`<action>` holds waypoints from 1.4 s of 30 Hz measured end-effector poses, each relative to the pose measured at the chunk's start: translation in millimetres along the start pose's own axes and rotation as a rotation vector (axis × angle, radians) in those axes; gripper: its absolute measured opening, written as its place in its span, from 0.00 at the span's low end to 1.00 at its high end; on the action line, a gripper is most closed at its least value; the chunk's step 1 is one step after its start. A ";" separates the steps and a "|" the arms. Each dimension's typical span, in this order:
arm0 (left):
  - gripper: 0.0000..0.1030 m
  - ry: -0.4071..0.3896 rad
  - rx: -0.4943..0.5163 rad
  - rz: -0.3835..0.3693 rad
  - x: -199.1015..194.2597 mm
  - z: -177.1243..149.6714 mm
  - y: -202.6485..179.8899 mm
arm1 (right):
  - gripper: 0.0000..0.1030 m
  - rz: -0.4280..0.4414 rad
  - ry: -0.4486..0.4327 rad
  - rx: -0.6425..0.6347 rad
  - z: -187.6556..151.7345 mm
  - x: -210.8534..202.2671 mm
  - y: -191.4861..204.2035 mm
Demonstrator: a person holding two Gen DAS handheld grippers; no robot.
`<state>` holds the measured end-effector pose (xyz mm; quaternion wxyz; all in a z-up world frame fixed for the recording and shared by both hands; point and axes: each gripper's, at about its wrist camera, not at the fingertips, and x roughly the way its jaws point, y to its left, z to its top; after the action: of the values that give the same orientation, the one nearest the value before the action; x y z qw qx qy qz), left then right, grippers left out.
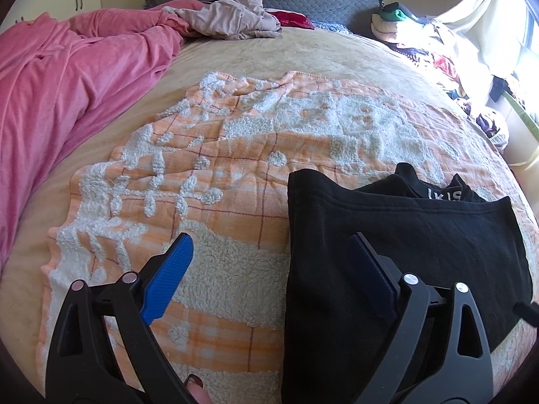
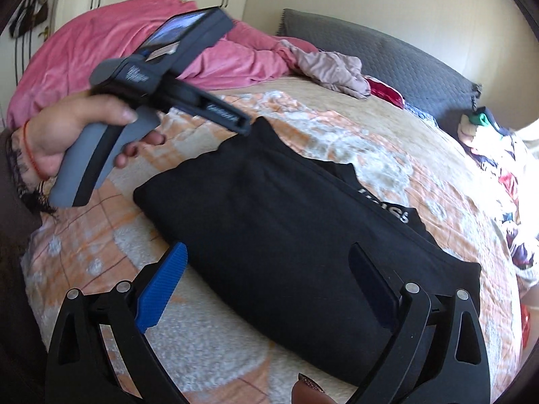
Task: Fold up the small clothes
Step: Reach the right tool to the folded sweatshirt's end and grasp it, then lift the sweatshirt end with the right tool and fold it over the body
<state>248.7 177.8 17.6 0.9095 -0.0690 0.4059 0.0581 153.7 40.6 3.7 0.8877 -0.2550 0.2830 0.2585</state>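
1. Both sets of jaws are spread wide, nothing pinched: left gripper [image 1: 271, 245] straddles the near-left edge of the black garment [image 1: 397, 235], right gripper [image 2: 267, 257] hovers over its near side.
2. Garment's lying folded flat on the orange blanket [image 1: 215, 181] on the bed; in the right wrist view its long axis runs upper-left to lower-right, waistband at the far edge.
3. Risk, I'd say: grabbing just the top layer undoes the fold.

Both wrist views look down close over the bed, sharing the black garment [image 1: 404, 235] [image 2: 286, 235]
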 end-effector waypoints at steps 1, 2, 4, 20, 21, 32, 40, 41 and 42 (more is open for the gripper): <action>0.91 -0.001 0.000 0.002 -0.1 0.4 0.4 | 0.93 0.005 0.002 -0.013 0.2 1.4 5.0; 0.91 -0.002 0.002 0.003 0.0 1.0 0.7 | 0.93 0.010 0.005 -0.027 0.3 3.0 11.0; 0.91 -0.002 0.003 0.004 0.5 1.9 1.7 | 0.93 0.012 0.010 -0.051 0.8 6.3 21.4; 0.90 0.013 -0.031 0.003 10.1 10.0 16.6 | 0.95 -0.162 0.089 -0.236 14.1 68.9 82.1; 0.90 0.014 -0.032 0.001 10.5 10.5 17.5 | 0.95 -0.170 0.090 -0.240 16.2 72.7 83.5; 0.90 0.060 -0.075 -0.053 22.6 11.2 24.0 | 0.62 -0.205 0.038 -0.264 24.8 81.6 81.1; 0.91 0.081 -0.098 -0.167 21.6 10.4 14.7 | 0.12 -0.188 -0.043 -0.221 18.1 57.8 70.8; 0.91 0.086 -0.100 -0.188 22.2 10.6 12.7 | 0.11 -0.191 -0.051 -0.222 18.3 55.9 68.6; 0.91 0.092 -0.102 -0.215 23.4 10.6 10.2 | 0.11 -0.199 -0.063 -0.227 17.6 52.7 67.5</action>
<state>270.3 190.7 6.4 0.8861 -0.1609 0.4341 -0.0222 156.7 117.5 -37.9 0.8828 -0.3724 0.1973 0.2074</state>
